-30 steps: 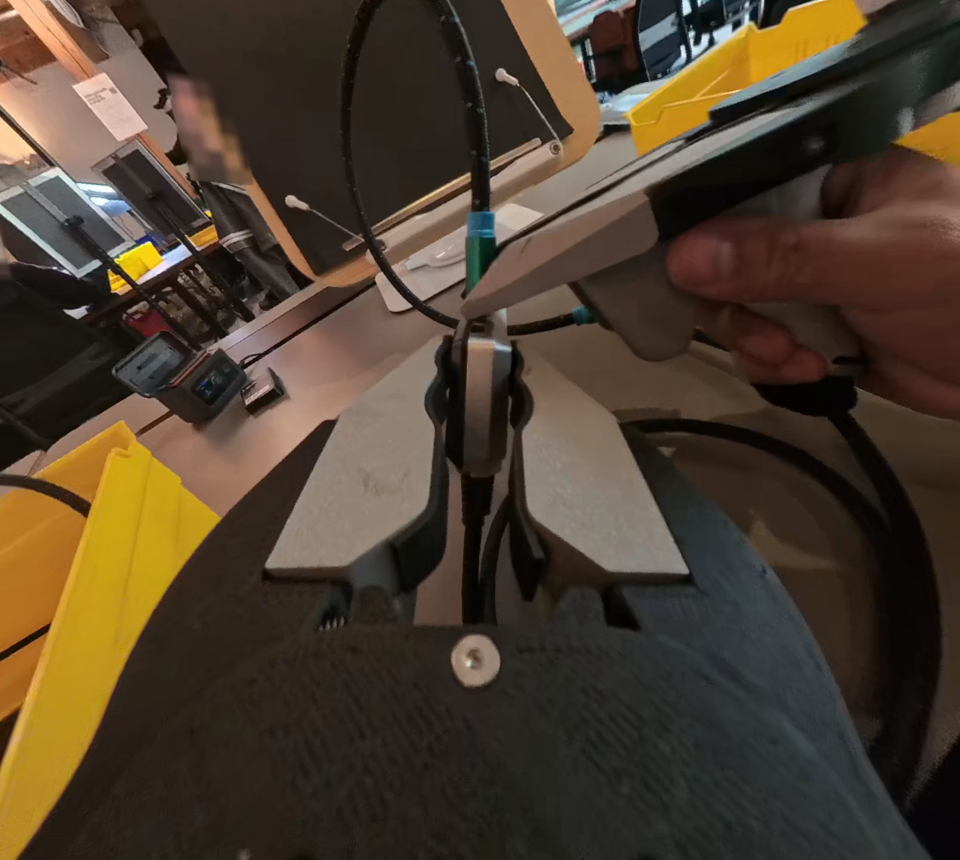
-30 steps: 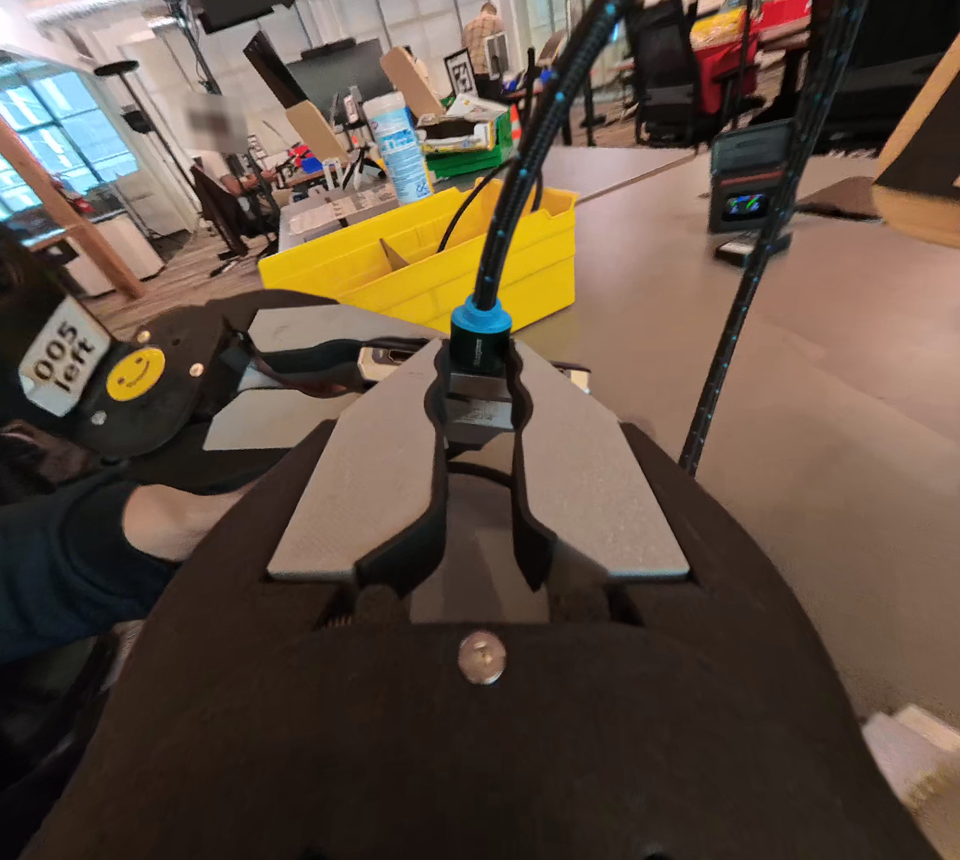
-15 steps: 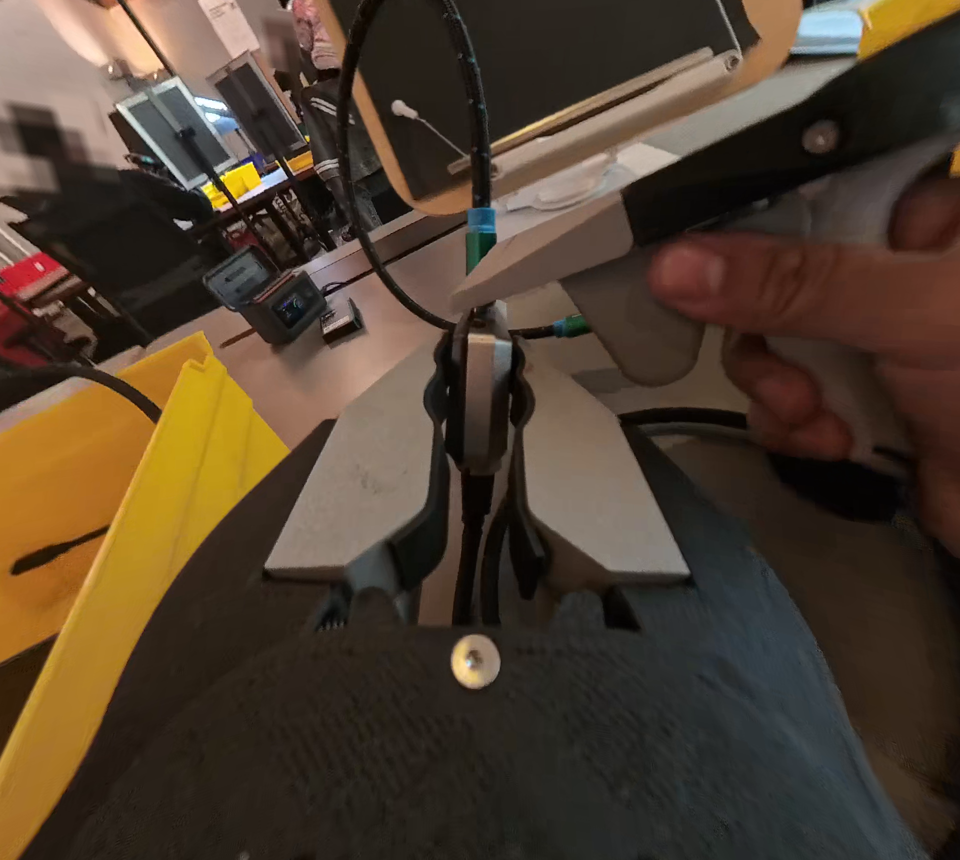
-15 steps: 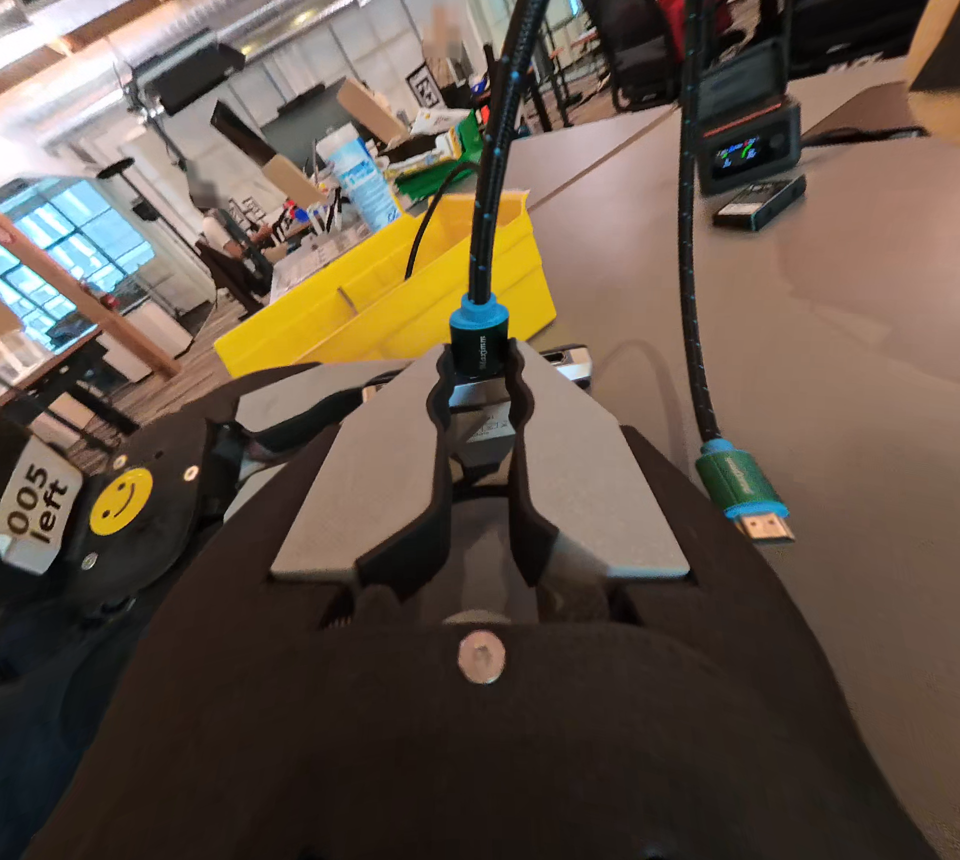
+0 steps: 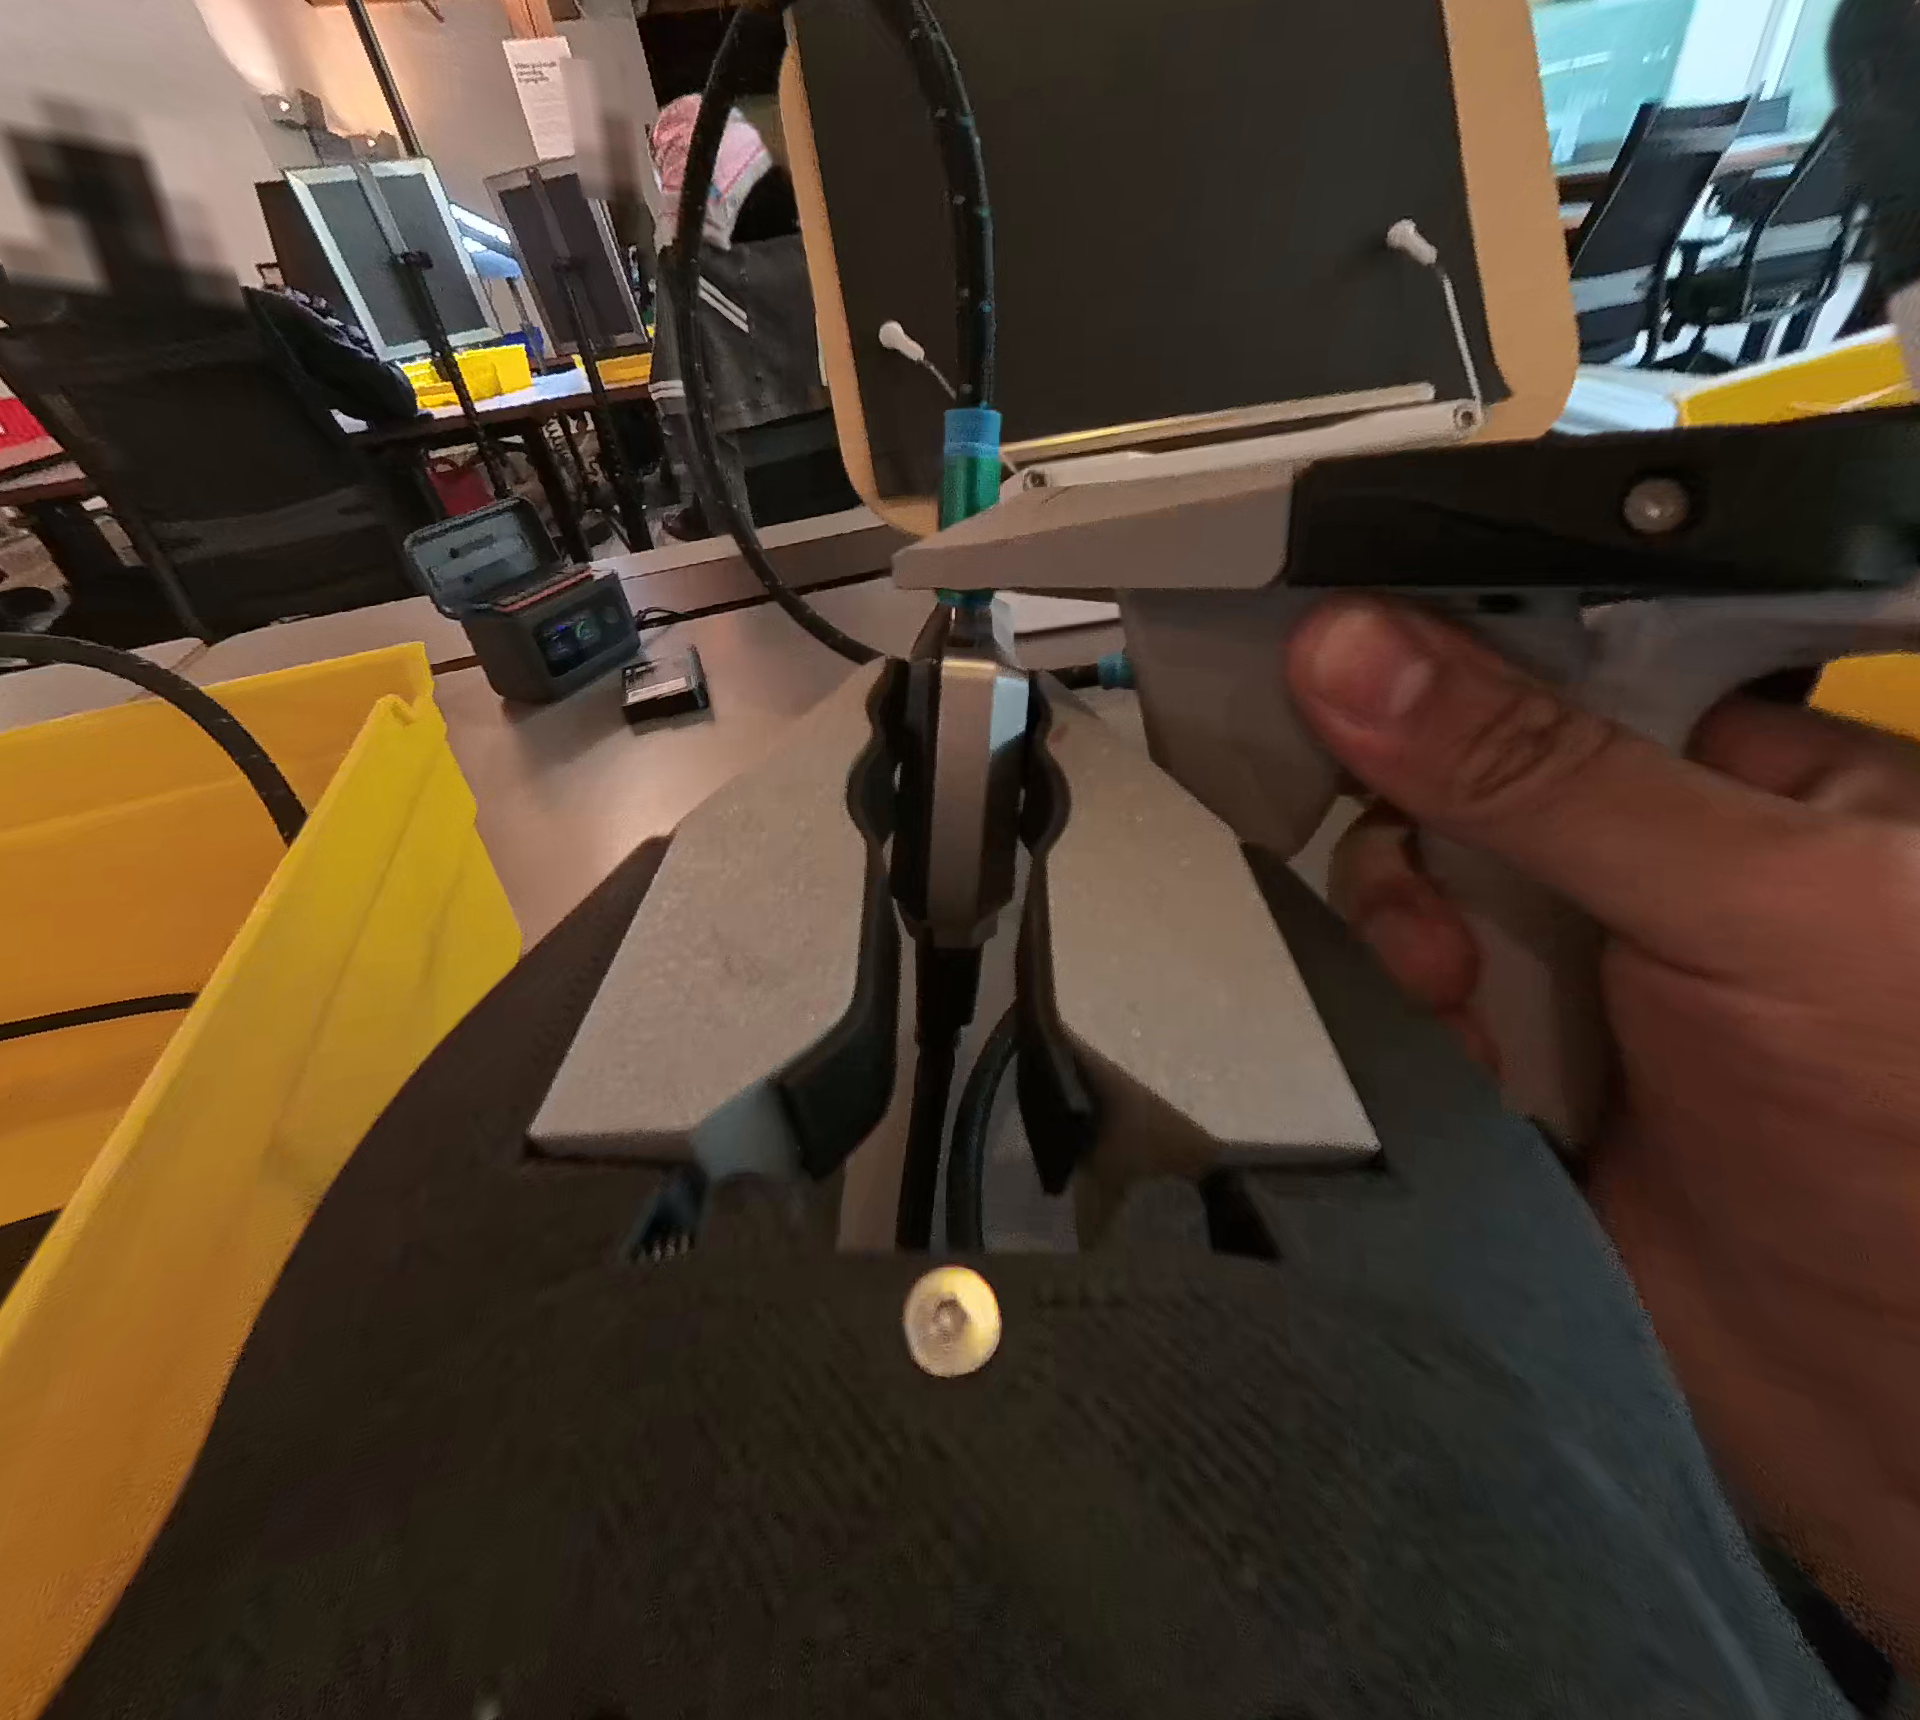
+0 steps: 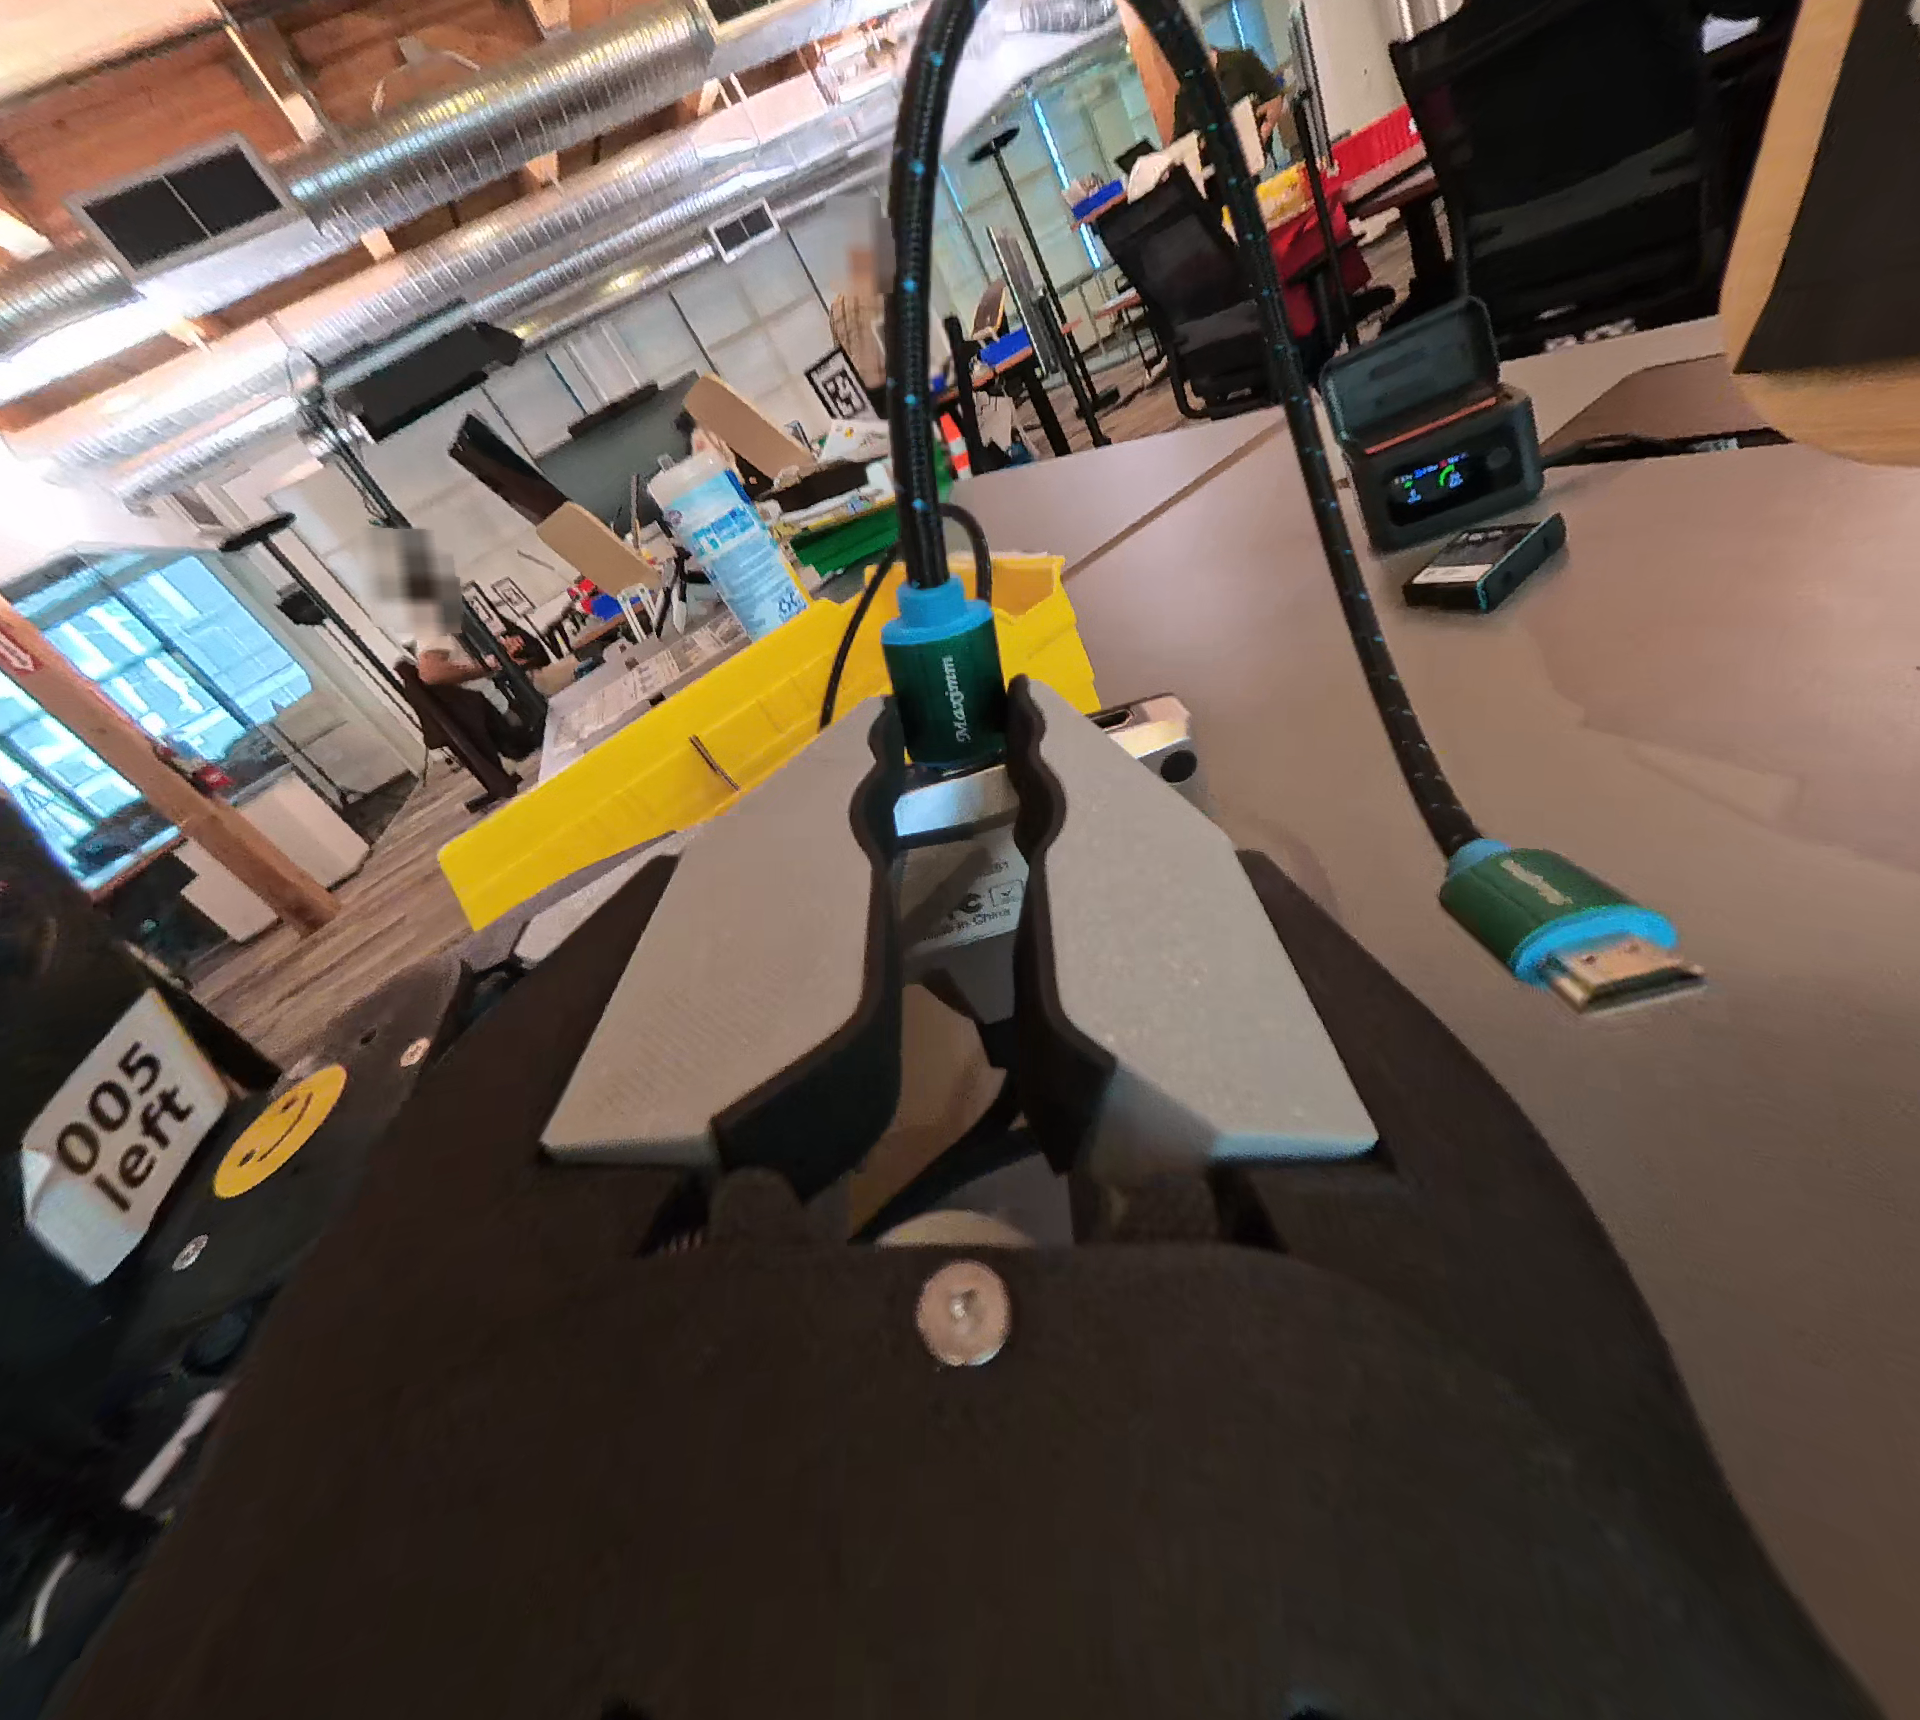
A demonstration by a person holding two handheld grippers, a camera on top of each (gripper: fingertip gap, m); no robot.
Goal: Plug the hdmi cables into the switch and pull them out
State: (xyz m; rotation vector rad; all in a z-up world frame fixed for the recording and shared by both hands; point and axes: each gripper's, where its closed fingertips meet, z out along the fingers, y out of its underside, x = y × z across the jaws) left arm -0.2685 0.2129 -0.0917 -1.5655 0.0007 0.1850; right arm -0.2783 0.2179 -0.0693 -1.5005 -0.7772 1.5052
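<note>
My left gripper (image 5: 961, 704) is shut on the silver HDMI switch (image 5: 966, 797), held edge-on above the table, with black cables trailing back from its rear. My right gripper (image 6: 951, 725) is shut on a green HDMI plug (image 6: 943, 683) with a blue collar. The plug stands upright and meets the switch's top edge (image 6: 951, 813); I cannot tell how deep it sits. In the left wrist view the right gripper's fingers (image 5: 1091, 538) reach in from the right around that plug (image 5: 968, 475). The braided cable (image 6: 1226, 143) arches over, and its free plug (image 6: 1558, 927) lies on the table.
A yellow bin (image 5: 260, 891) holding a black cable is close on the left, also showing in the right wrist view (image 6: 727, 756). A dark case with a small screen (image 6: 1444, 465) and a small black device (image 6: 1486, 574) sit farther back. A black-panelled wooden stand (image 5: 1143, 112) rises behind. Less than 4 cm separates the two grippers' tips.
Both grippers have tilted and swung together with the switch and plug still held, so the background shifted. The cable's free plug has come into view on the table at the right.
</note>
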